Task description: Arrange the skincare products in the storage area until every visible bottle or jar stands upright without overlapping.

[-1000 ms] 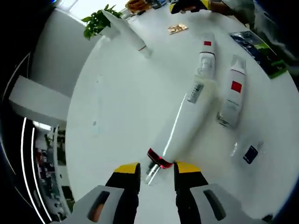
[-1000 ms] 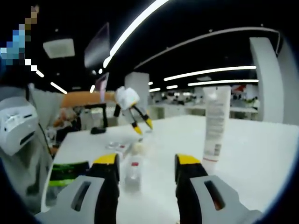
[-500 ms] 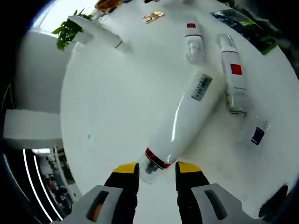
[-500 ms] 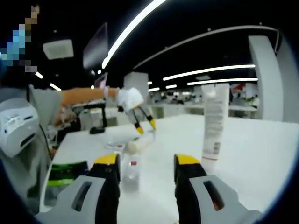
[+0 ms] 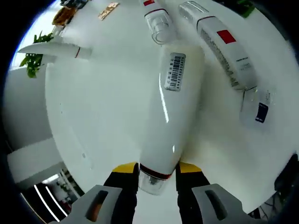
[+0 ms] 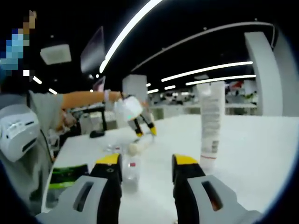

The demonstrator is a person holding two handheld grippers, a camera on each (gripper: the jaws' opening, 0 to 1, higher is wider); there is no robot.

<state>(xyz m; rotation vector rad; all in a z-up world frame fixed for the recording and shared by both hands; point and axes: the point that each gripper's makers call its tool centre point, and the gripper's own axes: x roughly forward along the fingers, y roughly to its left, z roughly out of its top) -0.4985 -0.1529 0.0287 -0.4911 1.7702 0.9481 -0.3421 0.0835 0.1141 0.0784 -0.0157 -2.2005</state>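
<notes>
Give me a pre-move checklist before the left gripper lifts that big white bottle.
1. Cap end of the big white bottle between the left gripper jaws: ok.
2. Jaws closed firmly on it: cannot tell.
3. Bottle upright: not ok, it lies on the table.
4. Free of neighbours: cannot tell; its far end lies close to the small clear-capped bottle, and contact is unclear.
5. Red-square bottle upright: not ok, lying flat.
6. Right gripper out of the way: ok, open and apart, near the standing tube.

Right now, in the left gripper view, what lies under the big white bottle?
Bare white table lies under the big white bottle. Its capped end sits between the left tongs. Whatever lies directly beneath it is hidden.
</notes>
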